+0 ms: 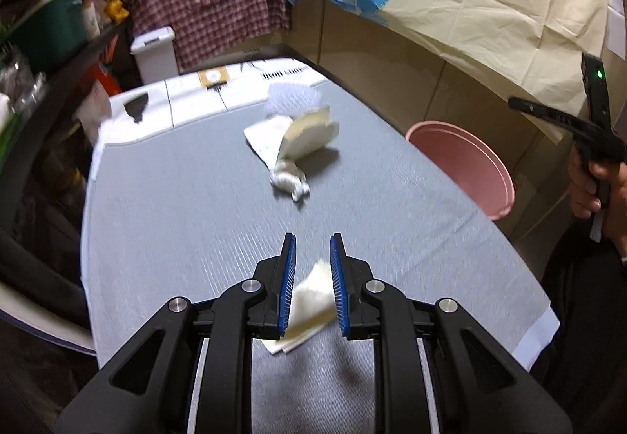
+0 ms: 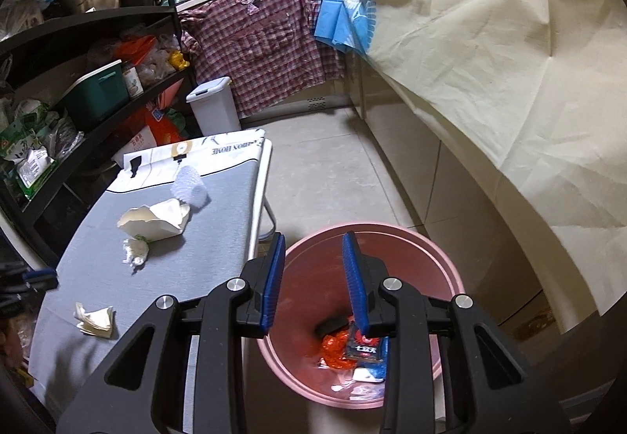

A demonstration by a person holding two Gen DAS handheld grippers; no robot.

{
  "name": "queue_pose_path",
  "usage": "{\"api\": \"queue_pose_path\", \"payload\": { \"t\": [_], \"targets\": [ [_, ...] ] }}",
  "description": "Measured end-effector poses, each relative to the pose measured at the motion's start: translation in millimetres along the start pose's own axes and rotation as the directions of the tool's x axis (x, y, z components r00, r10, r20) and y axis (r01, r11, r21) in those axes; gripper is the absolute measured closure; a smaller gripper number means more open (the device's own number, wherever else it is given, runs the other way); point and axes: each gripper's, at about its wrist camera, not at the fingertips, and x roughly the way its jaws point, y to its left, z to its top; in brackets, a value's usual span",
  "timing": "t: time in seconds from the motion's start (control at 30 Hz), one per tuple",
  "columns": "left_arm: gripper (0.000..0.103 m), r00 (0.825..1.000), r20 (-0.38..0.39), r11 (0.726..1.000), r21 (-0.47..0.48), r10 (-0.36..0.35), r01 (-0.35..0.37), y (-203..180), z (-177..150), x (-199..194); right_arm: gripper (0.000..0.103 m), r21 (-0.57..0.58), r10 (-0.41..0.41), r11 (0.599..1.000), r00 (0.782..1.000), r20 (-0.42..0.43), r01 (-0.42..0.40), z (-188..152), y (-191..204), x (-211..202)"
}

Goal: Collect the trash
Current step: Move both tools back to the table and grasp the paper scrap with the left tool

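The left gripper point(image 1: 312, 249) hangs over the near end of the grey-covered table point(image 1: 188, 230) with its jaws parted and nothing pinched between them. The folded cream napkin point(image 1: 309, 310) seen in the gap lies flat on the cloth below, so the pads are lined up either side of it, which reads as an approach for the next pick. The right gripper point(image 2: 313, 249) is likewise spread and empty, held straight above the pink bin point(image 2: 450, 269) on the floor beside the table, a pose that suits a drop. Wrappers point(image 2: 352, 351), red, blue and black, lie at the bin's bottom.

Further out on the table the rest of the trash waits: a crumpled white tissue point(image 1: 290, 179) touching a torn cream paper container point(image 1: 309, 132), and just behind that a white foam net sleeve point(image 1: 292, 97). All sit near the table's middle and far end, within reach of either hand, while the bin stands against the table's side so each piece needs only a short carry
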Motion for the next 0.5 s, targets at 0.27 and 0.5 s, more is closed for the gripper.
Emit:
{"api": "queue_pose_path", "payload": {
  "t": [0.27, 0.5],
  "targets": [
    [0.054, 0.993, -0.119, 0.991, 0.134, 0.018, -0.002, -6.8, -27.4, 26.6, 0.069, -0.100, 0.033, 0.994, 0.999, -0.018, -0.035, -4.9, 38.6, 5.5],
    [0.058, 0.989, -0.148, 0.993, 0.116, 0.016, 0.002, 1.8, -26.0, 33.5, 0.069, -0.152, 0.065, 0.986, 0.996, -0.058, -0.073, -10.2, 61.5, 18.9]
  ]
}}
